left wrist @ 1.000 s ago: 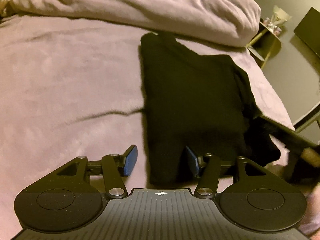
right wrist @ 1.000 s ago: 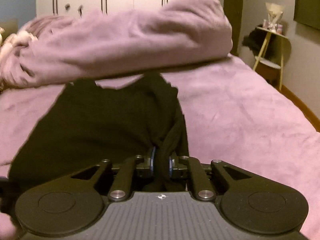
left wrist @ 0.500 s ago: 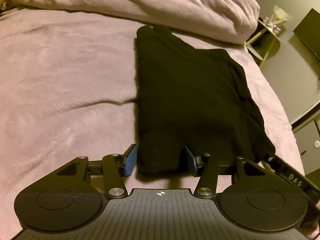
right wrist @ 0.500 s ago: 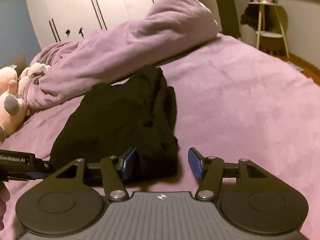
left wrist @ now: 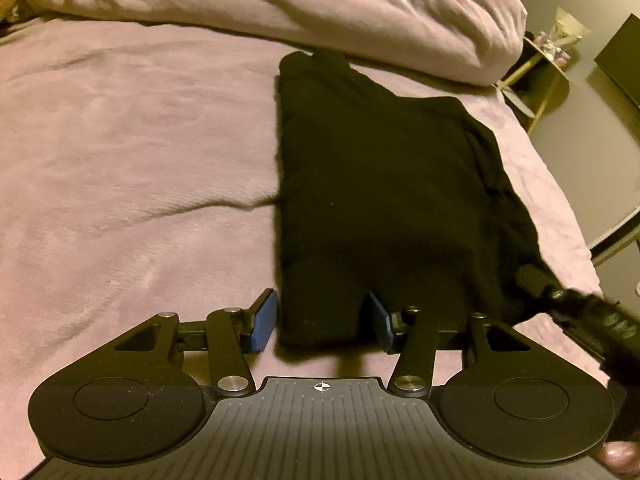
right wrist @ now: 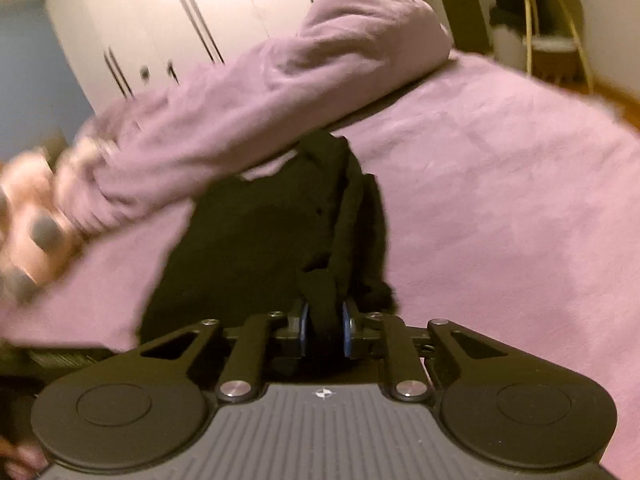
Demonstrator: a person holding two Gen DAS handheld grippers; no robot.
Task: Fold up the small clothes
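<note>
Purple bed, rumpled duvet, white wardrobe

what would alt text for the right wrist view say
The right claw is closing on a bunched fold of a black garment, which lies on a purple bedspread. Behind it are a rolled purple blanket and white wardrobe doors; a blurred pink plush toy sits at the left edge.

Matt black knit cloth of the folded garment, soft napped mauve fleece of the bed cover, same plush fleece on the rolled blanket, matt black plastic left gripper with ribbed grey housing, blue rubbery pads, bright metal rivets, glossy white wardrobe doors
</note>
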